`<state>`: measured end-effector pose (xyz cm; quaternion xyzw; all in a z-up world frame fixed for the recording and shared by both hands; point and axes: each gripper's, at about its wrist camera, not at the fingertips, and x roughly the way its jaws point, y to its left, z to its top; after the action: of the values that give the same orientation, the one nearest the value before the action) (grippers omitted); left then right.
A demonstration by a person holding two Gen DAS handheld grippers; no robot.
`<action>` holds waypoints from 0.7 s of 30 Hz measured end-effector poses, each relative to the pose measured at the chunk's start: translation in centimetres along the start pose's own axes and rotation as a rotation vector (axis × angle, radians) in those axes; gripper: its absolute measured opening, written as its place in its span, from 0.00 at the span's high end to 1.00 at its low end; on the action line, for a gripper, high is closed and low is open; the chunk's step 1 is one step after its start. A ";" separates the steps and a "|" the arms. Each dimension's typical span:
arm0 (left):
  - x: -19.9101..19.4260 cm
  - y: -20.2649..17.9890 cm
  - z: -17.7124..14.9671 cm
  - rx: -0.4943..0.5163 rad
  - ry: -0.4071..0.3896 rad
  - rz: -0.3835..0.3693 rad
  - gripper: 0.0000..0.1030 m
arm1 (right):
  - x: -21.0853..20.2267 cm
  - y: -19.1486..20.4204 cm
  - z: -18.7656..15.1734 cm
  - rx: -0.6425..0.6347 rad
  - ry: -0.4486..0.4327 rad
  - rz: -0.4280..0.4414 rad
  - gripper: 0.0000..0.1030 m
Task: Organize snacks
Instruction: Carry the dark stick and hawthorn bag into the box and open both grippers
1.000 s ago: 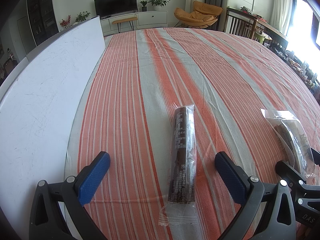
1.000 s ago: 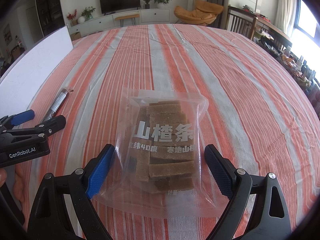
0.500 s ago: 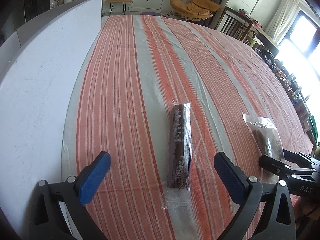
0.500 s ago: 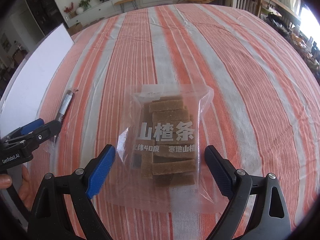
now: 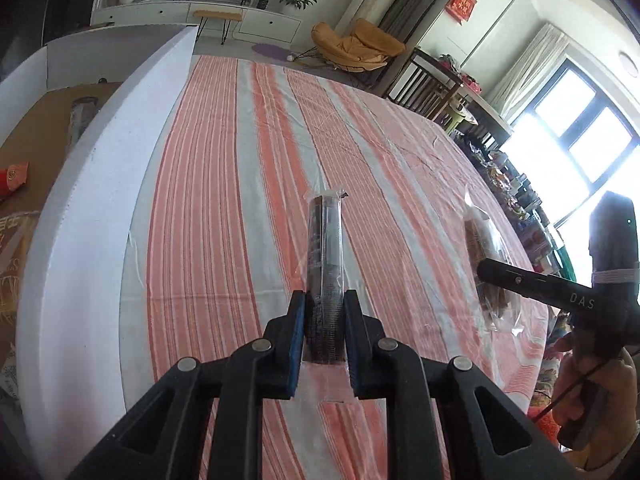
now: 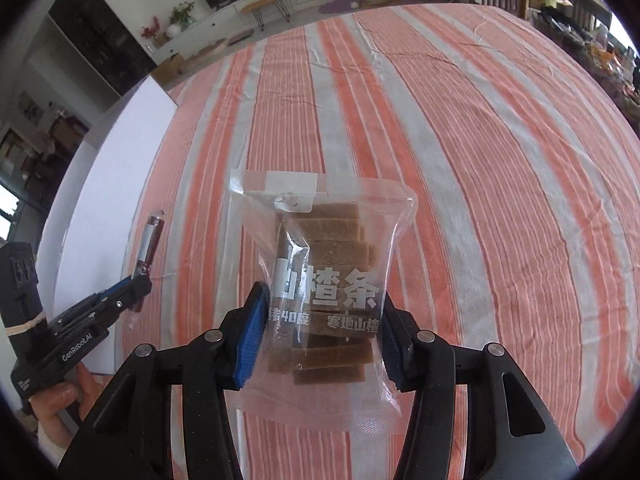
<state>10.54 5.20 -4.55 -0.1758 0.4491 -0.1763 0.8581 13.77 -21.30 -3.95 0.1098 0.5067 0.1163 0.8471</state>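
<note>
A dark snack stick (image 5: pixel 325 240) in a clear wrapper points away from me, lifted off the striped cloth, with my left gripper (image 5: pixel 324 320) shut on its near end. A clear bag of brown fruit strips (image 6: pixel 324 248) with white lettering hangs between the blue pads of my right gripper (image 6: pixel 320 332). Those jaws are closing, and the pads press the bag's sides inward. In the right wrist view the left gripper (image 6: pixel 132 292) holds the stick (image 6: pixel 150 244) at far left. In the left wrist view the right gripper (image 5: pixel 492 272) shows side-on with the bag (image 5: pixel 480 240).
The orange and grey striped tablecloth (image 5: pixel 240 160) covers a large round table. A white foam board (image 5: pixel 100 220) stands along its left edge, with a brown surface and a red packet (image 5: pixel 14 178) beyond. A person's hand (image 6: pixel 60 396) grips the left handle. Chairs stand at the far right.
Both grippers went from wide open around their snacks to closed on them. Both have risen and tilted, lifting the stick and the bag off the cloth.
</note>
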 end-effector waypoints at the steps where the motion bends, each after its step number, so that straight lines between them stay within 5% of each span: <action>1: -1.8 -0.1 0.3 -0.015 -0.028 -0.026 0.83 | -1.0 1.1 0.6 -0.015 -0.022 0.016 0.48; 4: -7.6 0.7 2.0 -0.061 -0.140 -0.061 0.83 | -3.5 5.9 2.7 -0.076 -0.071 0.102 0.48; 8: -14.6 3.9 4.0 -0.107 -0.286 0.021 0.83 | -5.4 14.7 4.7 -0.203 -0.117 0.237 0.48; 11: -17.8 7.5 4.6 -0.138 -0.353 0.155 0.83 | -5.0 21.6 5.8 -0.291 -0.112 0.321 0.47; 16: -18.6 13.9 3.9 -0.159 -0.337 0.420 0.82 | -2.0 31.1 6.7 -0.392 -0.134 0.355 0.47; 18: -18.1 15.5 3.1 -0.157 -0.323 0.524 0.79 | -0.4 33.4 7.0 -0.402 -0.158 0.375 0.37; 19: -17.7 16.1 2.8 -0.162 -0.311 0.560 0.63 | 0.3 34.3 7.1 -0.408 -0.171 0.374 0.30; 20: -17.6 16.6 2.5 -0.168 -0.301 0.584 0.33 | 0.7 35.0 7.2 -0.413 -0.177 0.356 0.21; 21: -17.5 16.9 2.1 -0.171 -0.306 0.606 0.20 | 0.9 35.3 7.1 -0.417 -0.182 0.339 0.20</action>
<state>5.34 28.33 1.22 -0.1303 0.3600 0.1529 0.9111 17.39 12.02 9.33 0.0266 0.3679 0.3478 0.8620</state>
